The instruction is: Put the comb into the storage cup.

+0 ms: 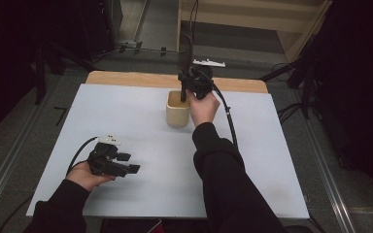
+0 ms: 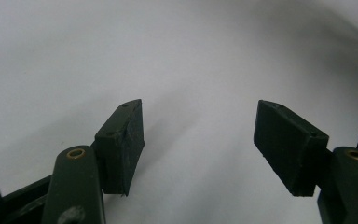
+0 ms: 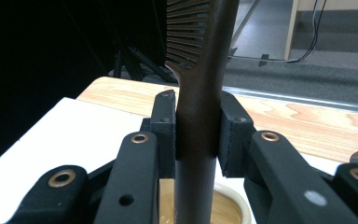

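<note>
A dark brown comb (image 1: 186,54) stands upright with its teeth at the top, and my right gripper (image 1: 188,86) is shut on its handle. In the right gripper view the pads (image 3: 230,135) press the comb's handle (image 3: 200,93) from both sides. The handle's lower end reaches down into a cream cup (image 1: 177,111), whose rim (image 3: 235,196) shows just below the jaws. My left gripper (image 1: 128,163) lies low over the white board at the front left. It is open, and only bare board shows between its pads (image 2: 123,140).
A white board (image 1: 141,194) covers the table, and a strip of wood (image 1: 126,77) shows along its far edge. Dark stands and cables lie on the floor beyond. The right gripper's cable (image 1: 229,116) trails over the board to the right of the cup.
</note>
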### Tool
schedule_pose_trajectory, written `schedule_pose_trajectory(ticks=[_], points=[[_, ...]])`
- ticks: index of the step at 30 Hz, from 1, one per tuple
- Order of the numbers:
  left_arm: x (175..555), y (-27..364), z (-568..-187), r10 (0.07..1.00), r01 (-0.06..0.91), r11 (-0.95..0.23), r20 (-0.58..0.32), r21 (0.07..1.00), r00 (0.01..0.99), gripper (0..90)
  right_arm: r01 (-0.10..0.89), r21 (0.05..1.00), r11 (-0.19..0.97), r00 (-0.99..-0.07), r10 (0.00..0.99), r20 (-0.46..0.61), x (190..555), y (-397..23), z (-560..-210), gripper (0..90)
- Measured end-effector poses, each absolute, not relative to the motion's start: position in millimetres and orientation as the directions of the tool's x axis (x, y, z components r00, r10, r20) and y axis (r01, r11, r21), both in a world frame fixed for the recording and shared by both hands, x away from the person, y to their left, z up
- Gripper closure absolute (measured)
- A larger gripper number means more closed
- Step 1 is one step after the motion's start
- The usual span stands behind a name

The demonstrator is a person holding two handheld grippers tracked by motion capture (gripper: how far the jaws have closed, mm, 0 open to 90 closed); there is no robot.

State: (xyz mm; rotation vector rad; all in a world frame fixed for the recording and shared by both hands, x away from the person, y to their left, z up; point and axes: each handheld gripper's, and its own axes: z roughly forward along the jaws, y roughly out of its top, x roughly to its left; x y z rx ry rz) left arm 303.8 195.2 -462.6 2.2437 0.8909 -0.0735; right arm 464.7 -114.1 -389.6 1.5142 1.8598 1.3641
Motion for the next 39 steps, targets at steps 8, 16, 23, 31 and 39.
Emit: schedule_pose_trajectory(ticks=[8,16,23,31,39], points=[[303.1,193.7,-462.6,0.576,0.615,-0.513,-0.291,0.599,0.764,33.9,0.528,0.848,-0.046,-0.348,0.899,0.265,462.2,-114.3,-399.4,70.1],[302.5,194.0,-461.2,0.578,0.611,-0.514,-0.284,0.602,0.765,33.9,0.536,0.843,-0.047,-0.344,0.899,0.269,459.8,-116.3,-407.8,70.1],[303.2,195.5,-459.6,0.587,0.611,-0.503,-0.277,0.612,0.761,33.9,0.546,0.837,-0.036,-0.356,0.895,0.270,458.6,-112.6,-413.5,70.1],[304.1,194.8,-459.7,0.587,0.606,-0.506,-0.270,0.613,0.763,33.9,0.556,0.831,-0.033,-0.357,0.893,0.275,457.5,-109.1,-422.8,70.0],[304.9,192.3,-460.9,0.580,0.601,-0.522,-0.264,0.605,0.770,34.0,0.558,0.830,0.003,-0.374,0.893,0.249,457.4,-109.8,-425.5,56.4]])
